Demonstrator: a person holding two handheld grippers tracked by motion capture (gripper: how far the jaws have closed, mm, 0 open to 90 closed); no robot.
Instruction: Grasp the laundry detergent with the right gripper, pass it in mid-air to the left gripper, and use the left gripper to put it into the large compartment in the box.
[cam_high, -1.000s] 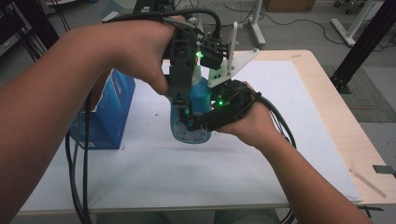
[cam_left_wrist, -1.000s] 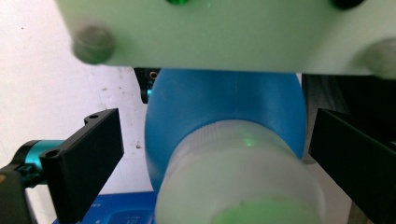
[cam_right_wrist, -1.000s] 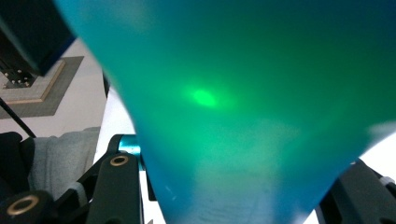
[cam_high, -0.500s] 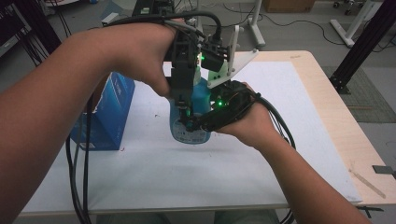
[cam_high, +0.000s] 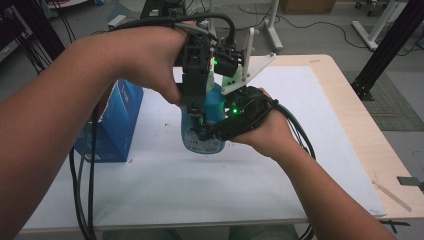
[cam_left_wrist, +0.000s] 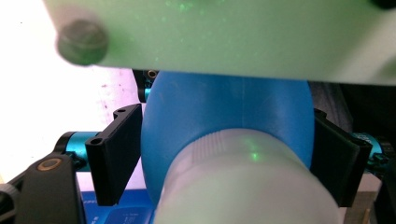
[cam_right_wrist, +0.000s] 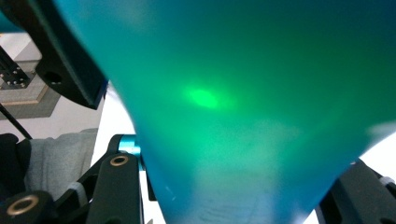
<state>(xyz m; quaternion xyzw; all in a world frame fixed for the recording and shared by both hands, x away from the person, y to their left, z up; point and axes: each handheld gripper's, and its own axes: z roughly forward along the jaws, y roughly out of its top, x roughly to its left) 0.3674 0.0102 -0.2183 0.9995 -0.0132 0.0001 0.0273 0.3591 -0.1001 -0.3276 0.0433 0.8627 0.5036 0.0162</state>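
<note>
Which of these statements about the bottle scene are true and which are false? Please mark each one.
1. The blue bottle is upright. True.
2. The right claw is shut on the bottle's body. True.
3. The bottle's cap is red. False: it is whitish.
4. In the high view, the blue box stands to the right of the bottle. False: it stands to the left of it, on the white mat.
</note>
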